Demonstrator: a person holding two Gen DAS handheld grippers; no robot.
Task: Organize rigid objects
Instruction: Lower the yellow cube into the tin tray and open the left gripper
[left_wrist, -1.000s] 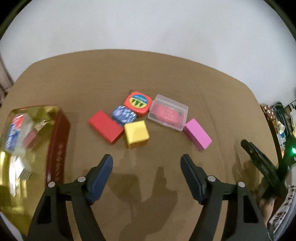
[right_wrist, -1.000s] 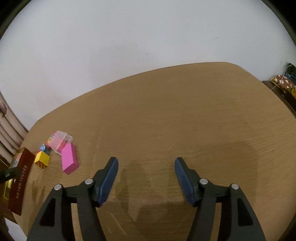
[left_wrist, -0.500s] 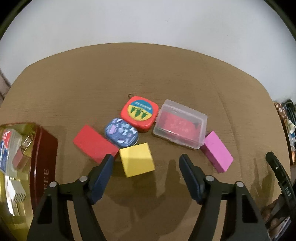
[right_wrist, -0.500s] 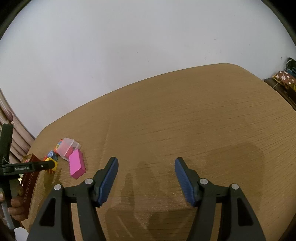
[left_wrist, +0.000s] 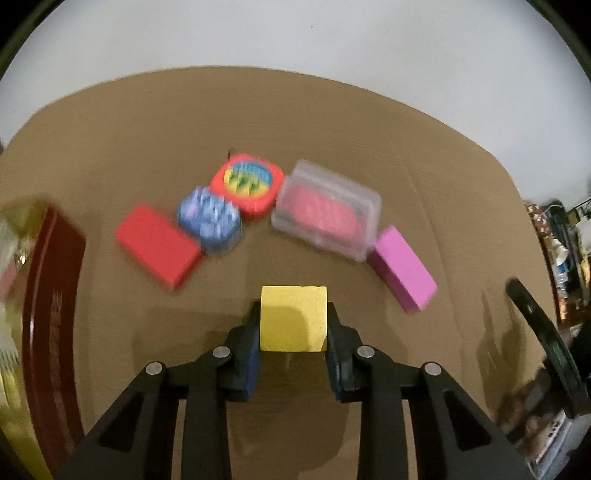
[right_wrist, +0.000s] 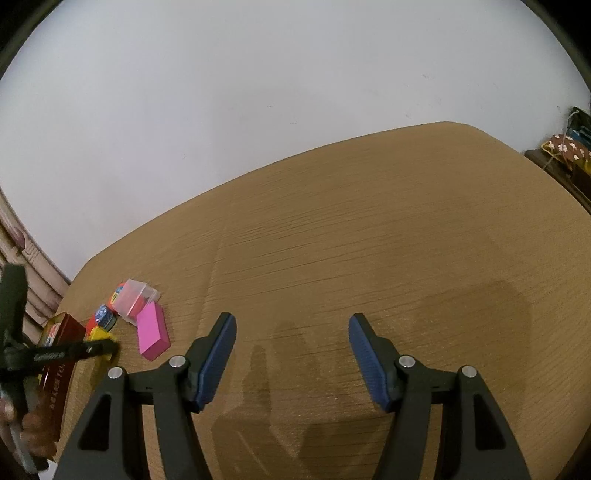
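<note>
The left hand-held gripper (left_wrist: 293, 334) is clamped on the yellow cube (left_wrist: 293, 319), its blue pads pressing both side faces. This cube serves as the landmark on the brown counter (left_wrist: 258, 122). Far to the cube's left sits a dark red tin (left_wrist: 51, 314) with a gold inside, holding small items too blurred to name. Up and to the left of the cube lies a red block (left_wrist: 157, 245), and touching that block's right end is a blue patterned case (left_wrist: 210, 219). Straight beyond the cube is a red square case with a yellow and blue label (left_wrist: 248, 188), touching the blue one. Up and to the right of the cube stands a clear plastic box (left_wrist: 327, 212) with something red inside, and a pink block (left_wrist: 402, 267) lies just beside its right corner. The right hand-held gripper (right_wrist: 291, 356) hangs with its fingers well apart over bare counter, well to the right of the cube, with nothing between them.
</note>
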